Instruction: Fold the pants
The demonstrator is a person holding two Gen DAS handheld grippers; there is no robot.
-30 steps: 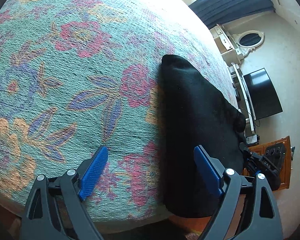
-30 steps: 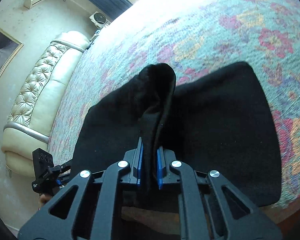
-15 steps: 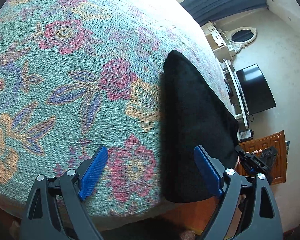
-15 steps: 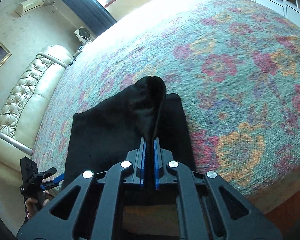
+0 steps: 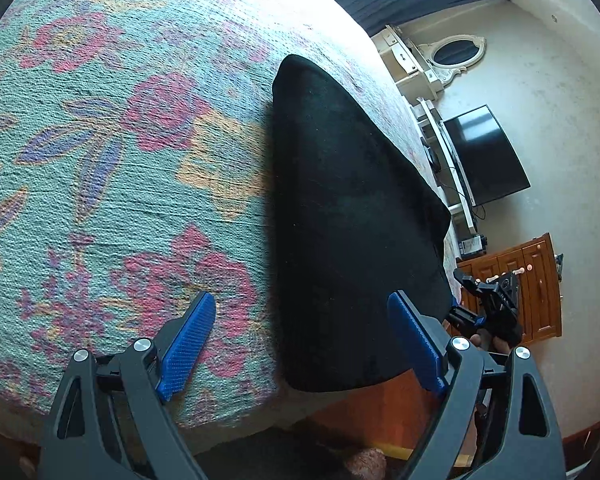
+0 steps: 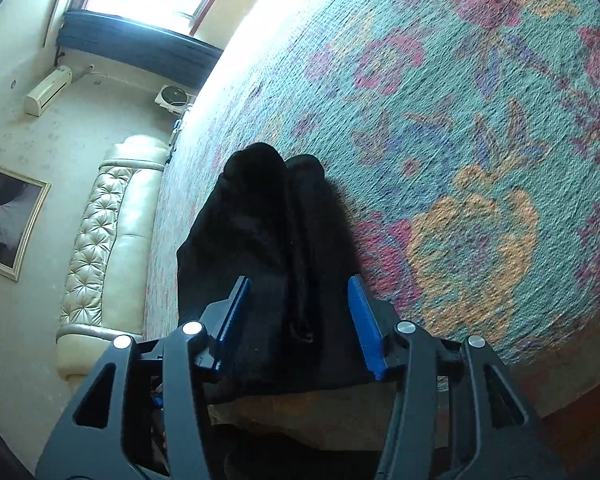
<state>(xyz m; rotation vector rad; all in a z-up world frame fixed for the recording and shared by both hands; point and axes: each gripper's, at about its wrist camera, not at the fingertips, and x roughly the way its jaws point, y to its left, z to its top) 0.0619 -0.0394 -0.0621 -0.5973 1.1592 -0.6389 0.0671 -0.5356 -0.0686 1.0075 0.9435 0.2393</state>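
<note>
The black pants (image 5: pixel 348 216) lie folded in a narrow stack on the floral bedspread (image 5: pixel 100 152), near the bed's front edge. My left gripper (image 5: pixel 300 344) is open and empty, just left of and in front of the pants. In the right wrist view the pants (image 6: pixel 276 248) lie folded, with the fabric between the open fingers of my right gripper (image 6: pixel 300 320); the pads do not press it. The right gripper also shows in the left wrist view (image 5: pixel 488 312), at the pants' right end.
The bedspread (image 6: pixel 460 160) stretches away on all sides of the pants. A padded cream headboard (image 6: pixel 108 248) is at the left of the right wrist view. A TV (image 5: pixel 484 156) and a wooden cabinet (image 5: pixel 532 280) stand beyond the bed.
My right gripper carried the raised fold of pants over and opened, letting it go. The pants now lie as a narrower stack. My left gripper stayed open.
</note>
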